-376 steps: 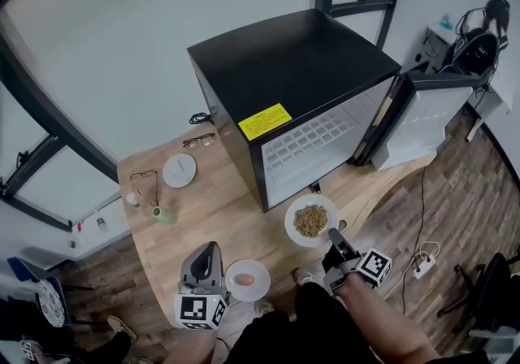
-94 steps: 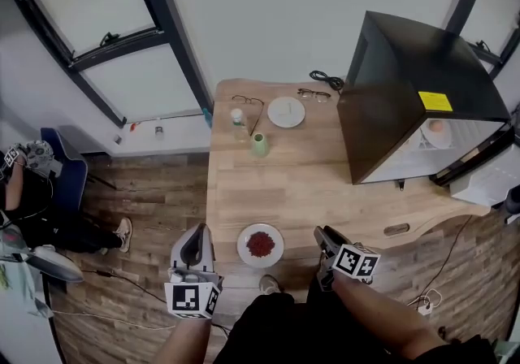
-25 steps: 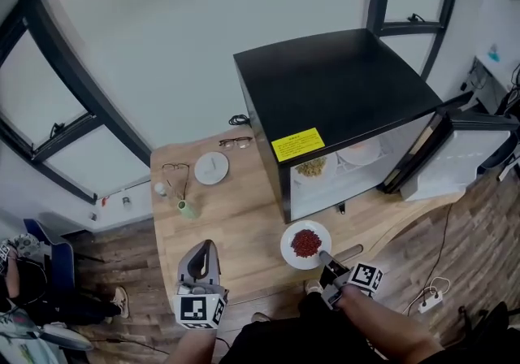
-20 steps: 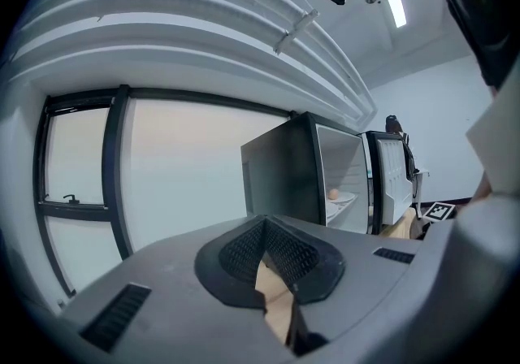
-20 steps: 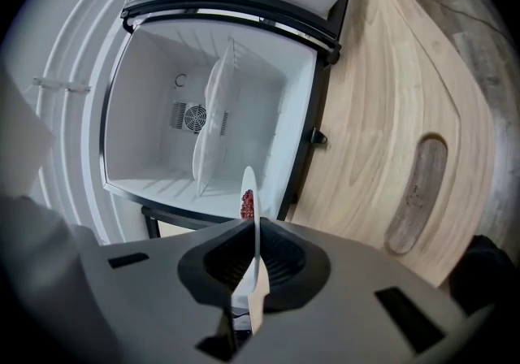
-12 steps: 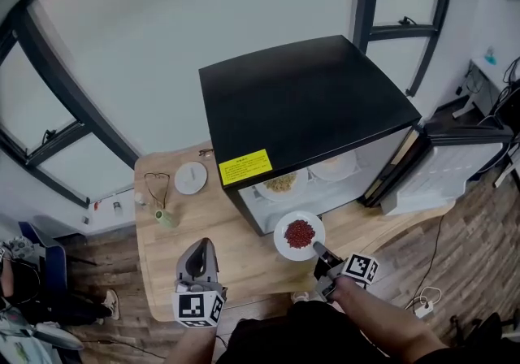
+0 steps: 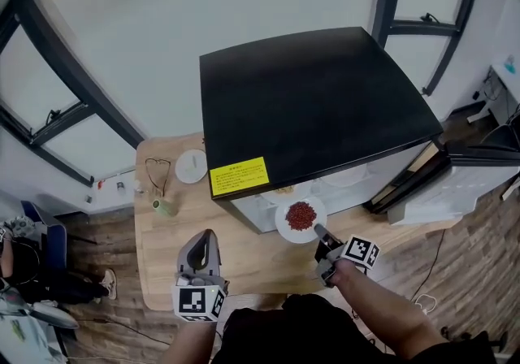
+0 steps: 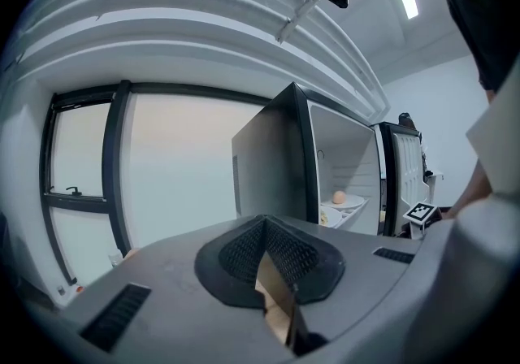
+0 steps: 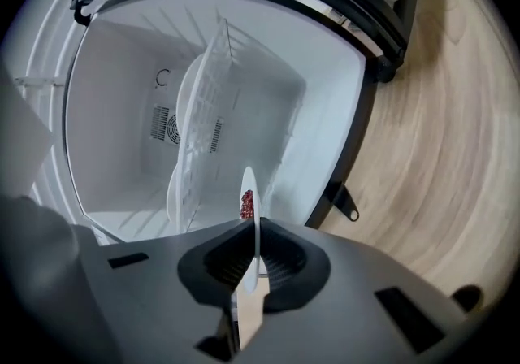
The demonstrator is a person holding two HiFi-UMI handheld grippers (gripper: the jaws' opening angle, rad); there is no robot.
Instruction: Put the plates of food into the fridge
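Observation:
My right gripper [image 7: 319,231] is shut on the rim of a white plate of red food [image 7: 301,216], holding it at the mouth of the open black fridge [image 7: 309,94]. In the right gripper view the plate [image 9: 254,200] stands edge-on between the jaws [image 9: 253,255], in front of the fridge's white inside and wire shelf [image 9: 207,102]. Two other plates [image 7: 341,179] peek out under the fridge's top edge; the left gripper view shows one with an egg [image 8: 340,197]. My left gripper [image 7: 203,239] hovers shut and empty over the table's near edge.
The fridge door [image 7: 455,188] stands open to the right. On the wooden table [image 7: 175,249] to the left lie a small white plate [image 7: 192,166], glasses [image 7: 156,171] and a green cup [image 7: 165,206]. A person sits at the far left [image 7: 16,273].
My right gripper has carried the red-food plate forward from the table's edge up to the fridge opening. The left gripper has moved along with it, still empty.

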